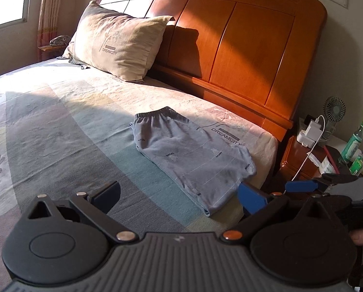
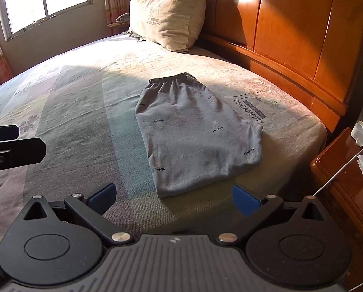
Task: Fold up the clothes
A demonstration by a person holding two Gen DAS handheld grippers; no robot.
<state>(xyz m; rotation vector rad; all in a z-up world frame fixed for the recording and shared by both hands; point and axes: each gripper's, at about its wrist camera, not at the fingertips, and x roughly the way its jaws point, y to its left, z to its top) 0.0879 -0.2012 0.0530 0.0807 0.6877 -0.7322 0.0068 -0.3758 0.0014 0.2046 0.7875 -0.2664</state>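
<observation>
We see the shorts (image 2: 196, 133) lying folded and flat on the bed (image 2: 71, 112), near the headboard (image 2: 291, 29). Our left gripper (image 1: 179, 194) and right gripper (image 2: 174, 197) hover just short of the near edge, jaws spread wide, gripping nothing. A pillow (image 2: 168, 15) leans against the headboard.

Folded grey shorts (image 1: 191, 155) lie flat on bed sheet (image 1: 59, 126), left gripper (image 1: 179, 196) spread wide just short of them.
</observation>
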